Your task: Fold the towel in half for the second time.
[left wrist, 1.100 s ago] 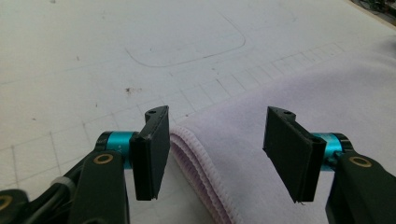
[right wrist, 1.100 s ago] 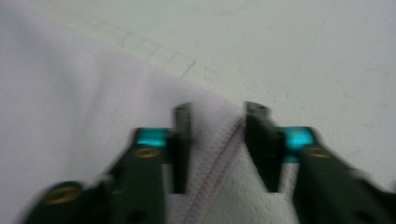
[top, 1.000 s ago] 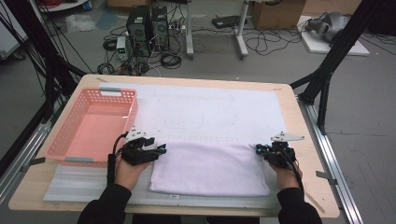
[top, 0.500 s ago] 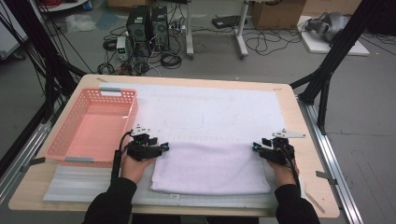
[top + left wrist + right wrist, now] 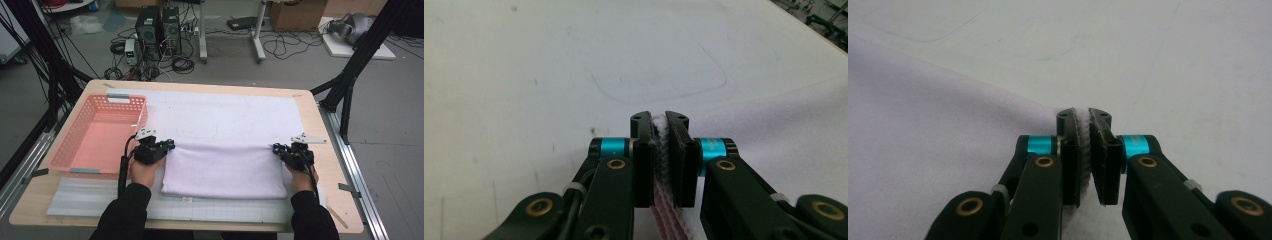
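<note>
Working at a wooden counter (image 5: 31,207), with a white mat (image 5: 225,112) laid over most of it to give a clean, smooth surface for cloth. Handling a pale lilac towel (image 5: 225,167), lying flat and already doubled on the near half of the mat, long side running left to right, near edge close to the person. Looks set square on purpose, so that both far corners fall within reach of one hand each.

Keeping a pink basket (image 5: 75,169) at the left end of the counter, just beside the towel but not touching it; judged to be waiting there as the place for the finished bundle.

Gripping the far left corner with the left tool (image 5: 169,146): jaws just drawn together, the stacked layers pinched between the pads in the left gripper view (image 5: 659,125), more towel (image 5: 774,130) trailing off to the side. Gripping the far right corner with the right tool (image 5: 276,148) likewise: jaws just closed in, terry edge squeezed between them in the right gripper view (image 5: 1084,120), the rest of the towel (image 5: 923,125) lying flat alongside.

Taking both corners at the same edge, level and well apart, most likely to keep that edge taut and straight for the next fold toward the person.
</note>
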Demonstrator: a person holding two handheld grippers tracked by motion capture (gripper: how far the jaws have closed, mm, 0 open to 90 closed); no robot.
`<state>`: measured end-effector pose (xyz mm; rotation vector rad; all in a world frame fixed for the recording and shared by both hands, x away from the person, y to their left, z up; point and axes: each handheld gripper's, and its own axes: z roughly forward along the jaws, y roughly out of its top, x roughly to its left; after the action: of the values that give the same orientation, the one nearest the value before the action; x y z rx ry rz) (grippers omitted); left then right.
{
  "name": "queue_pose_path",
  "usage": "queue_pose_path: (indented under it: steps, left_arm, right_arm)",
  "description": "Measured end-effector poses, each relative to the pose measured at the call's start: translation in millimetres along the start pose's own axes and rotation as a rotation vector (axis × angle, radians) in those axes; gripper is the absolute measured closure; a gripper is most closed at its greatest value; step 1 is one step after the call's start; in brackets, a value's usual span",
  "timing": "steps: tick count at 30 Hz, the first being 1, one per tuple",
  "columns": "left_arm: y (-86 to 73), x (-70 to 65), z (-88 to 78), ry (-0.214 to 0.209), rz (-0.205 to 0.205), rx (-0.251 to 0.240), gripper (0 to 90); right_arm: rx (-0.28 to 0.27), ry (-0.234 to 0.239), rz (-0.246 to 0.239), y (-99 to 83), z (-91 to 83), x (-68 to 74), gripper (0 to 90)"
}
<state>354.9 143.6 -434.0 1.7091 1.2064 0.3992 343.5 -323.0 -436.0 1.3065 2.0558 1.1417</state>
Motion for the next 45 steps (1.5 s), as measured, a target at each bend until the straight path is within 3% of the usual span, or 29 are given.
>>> queue_pose_path:
  steps: [4, 9, 10, 12, 14, 18, 20, 22, 28, 33, 36, 39, 42, 45]
  left_arm:
    - [10.9, 2.1, 13.8, 0.036, 0.009, 0.022, 82.1]
    - [8.4, 5.9, 24.6, 0.069, 0.010, 0.026, 81.1]
    - [7.6, 5.5, 24.9, 0.072, 0.025, 0.030, 79.9]
    - [7.4, 4.7, 24.2, 0.076, 0.044, 0.029, 68.7]
    - [8.5, 4.4, 17.2, 0.051, 0.017, 0.012, 54.4]
    - [5.7, -0.4, 2.0, 0.003, 0.033, -0.013, 50.1]
    - [5.0, -4.4, -4.4, -0.026, 0.051, -0.001, 49.3]
    - [2.3, -9.3, -11.6, -0.048, 0.066, -0.015, 49.7]
    - [-14.7, -22.8, -24.8, -0.117, 0.119, 0.014, 53.8]
    - [-28.9, -26.3, -31.0, -0.149, 0.137, 0.048, 58.5]
    - [-34.3, -26.8, -35.3, -0.157, 0.132, 0.053, 61.3]
    - [-40.0, -28.3, -38.5, -0.164, 0.153, 0.070, 63.7]
    - [-47.5, -29.5, -39.0, -0.141, 0.192, 0.109, 66.4]
    - [-50.5, -29.6, -40.2, -0.120, 0.218, 0.115, 69.4]
  right_arm:
    - [0.005, -0.025, 0.021, 5.3, 11.6, -6.3, 84.0]
    - [0.016, -0.064, 0.037, 14.1, 27.4, -7.2, 83.8]
    - [0.023, -0.071, 0.037, 15.1, 30.2, -7.4, 83.7]
    - [0.036, -0.072, 0.039, 16.0, 34.5, -6.0, 81.1]
    - [0.036, -0.071, 0.051, 15.5, 34.0, -5.9, 69.2]
    - [-0.015, -0.077, 0.071, 14.7, 16.2, -6.3, 54.5]
    - [-0.040, -0.042, 0.075, 12.7, 5.0, -5.3, 53.1]
    - [-0.050, -0.021, 0.052, 9.4, -5.9, -1.4, 52.1]
    - [-0.059, 0.074, 0.018, -7.8, -35.4, 14.2, 52.4]
    - [-0.025, 0.088, -0.045, -18.2, -46.7, 26.3, 53.5]
    - [-0.009, 0.103, -0.051, -24.7, -51.4, 28.9, 54.9]
    - [0.027, 0.116, -0.050, -34.3, -52.8, 30.2, 55.4]
    - [0.061, 0.133, -0.054, -42.7, -53.3, 29.6, 55.6]
    - [0.113, 0.112, -0.088, -50.4, -53.7, 30.9, 56.1]
